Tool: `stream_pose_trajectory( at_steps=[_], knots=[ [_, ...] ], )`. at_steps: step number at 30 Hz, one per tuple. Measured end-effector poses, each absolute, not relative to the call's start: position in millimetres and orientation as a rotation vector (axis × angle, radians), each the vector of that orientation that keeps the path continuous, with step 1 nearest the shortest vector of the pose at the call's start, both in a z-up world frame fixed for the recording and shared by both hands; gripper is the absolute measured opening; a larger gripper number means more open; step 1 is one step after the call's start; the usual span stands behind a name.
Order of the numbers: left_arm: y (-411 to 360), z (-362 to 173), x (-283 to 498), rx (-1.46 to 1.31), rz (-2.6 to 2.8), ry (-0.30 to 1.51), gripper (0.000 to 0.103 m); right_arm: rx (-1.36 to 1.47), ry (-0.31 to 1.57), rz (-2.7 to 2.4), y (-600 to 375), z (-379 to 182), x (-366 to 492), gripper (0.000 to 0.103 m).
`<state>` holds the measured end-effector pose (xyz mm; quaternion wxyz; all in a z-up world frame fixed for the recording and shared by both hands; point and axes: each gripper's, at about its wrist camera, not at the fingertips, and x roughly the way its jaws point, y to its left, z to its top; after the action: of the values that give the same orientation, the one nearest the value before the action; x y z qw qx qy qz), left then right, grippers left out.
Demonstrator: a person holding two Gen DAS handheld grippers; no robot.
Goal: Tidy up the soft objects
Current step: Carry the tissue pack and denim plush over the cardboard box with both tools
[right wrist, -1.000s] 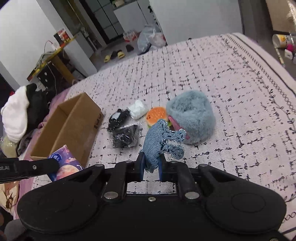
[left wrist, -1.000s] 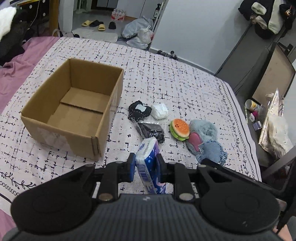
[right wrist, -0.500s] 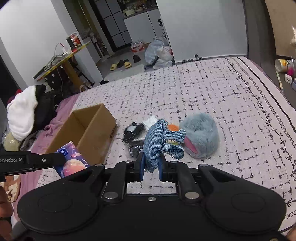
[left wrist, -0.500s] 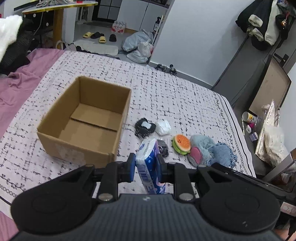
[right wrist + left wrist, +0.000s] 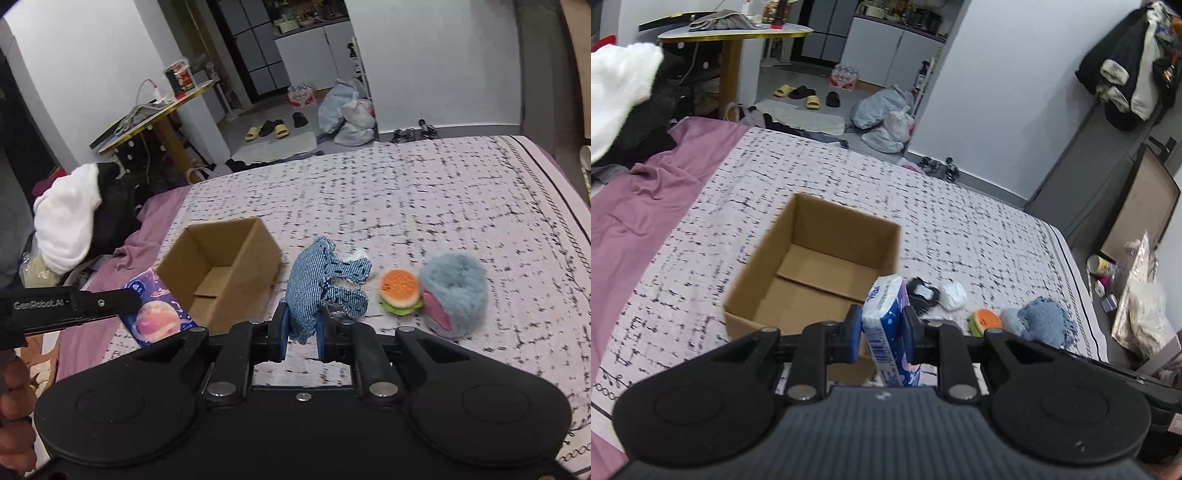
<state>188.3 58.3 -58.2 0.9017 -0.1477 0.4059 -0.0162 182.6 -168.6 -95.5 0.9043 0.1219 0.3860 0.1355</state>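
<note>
So the whole next move comes down to where the cardboard box [image 5: 812,273] sits relative to the two loaded grippers. In the left wrist view the box is in the middle of the frame, just ahead and slightly left of the left gripper [image 5: 881,328], its open top facing up and its long axis running away toward the upper right. It looks empty inside.

The left gripper is clamped on a tissue pack [image 5: 888,325], which stands upright between the pads, its top edge overlapping the box's near right corner in the picture. Probably the nearer of the two to a drop.

In the right wrist view the right gripper [image 5: 301,334] is pinched onto a blue denim pouch [image 5: 321,284], which hangs forward out of the jaws. From there the box lies to the left of centre, further off.

On the bed [image 5: 443,192], at lower right of that frame, a burger toy [image 5: 400,290] touches a fluffy blue slipper [image 5: 452,291].
</note>
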Motion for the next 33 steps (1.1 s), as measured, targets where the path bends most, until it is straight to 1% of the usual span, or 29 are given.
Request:
stream_pose_trajectory(
  at_steps=[8, 14, 24, 33],
  knots=[
    [99, -54, 199, -0.317, 0.029, 0.826, 0.021, 0.251, 0.797, 0.316, -142, -89, 190, 0.015],
    [116, -63, 216, -0.290, 0.053, 0.833, 0.021, 0.247, 0.802, 0.351, -126, -86, 194, 0.015],
    [118, -100, 250, -0.251, 0.069, 0.898, 0.021, 0.235, 0.810, 0.402, -112, -80, 202, 0.015],
    [115, -137, 260, -0.208, 0.148, 1.012, 0.022, 0.229, 0.810, 0.444, -101, -78, 212, 0.015]
  ],
)
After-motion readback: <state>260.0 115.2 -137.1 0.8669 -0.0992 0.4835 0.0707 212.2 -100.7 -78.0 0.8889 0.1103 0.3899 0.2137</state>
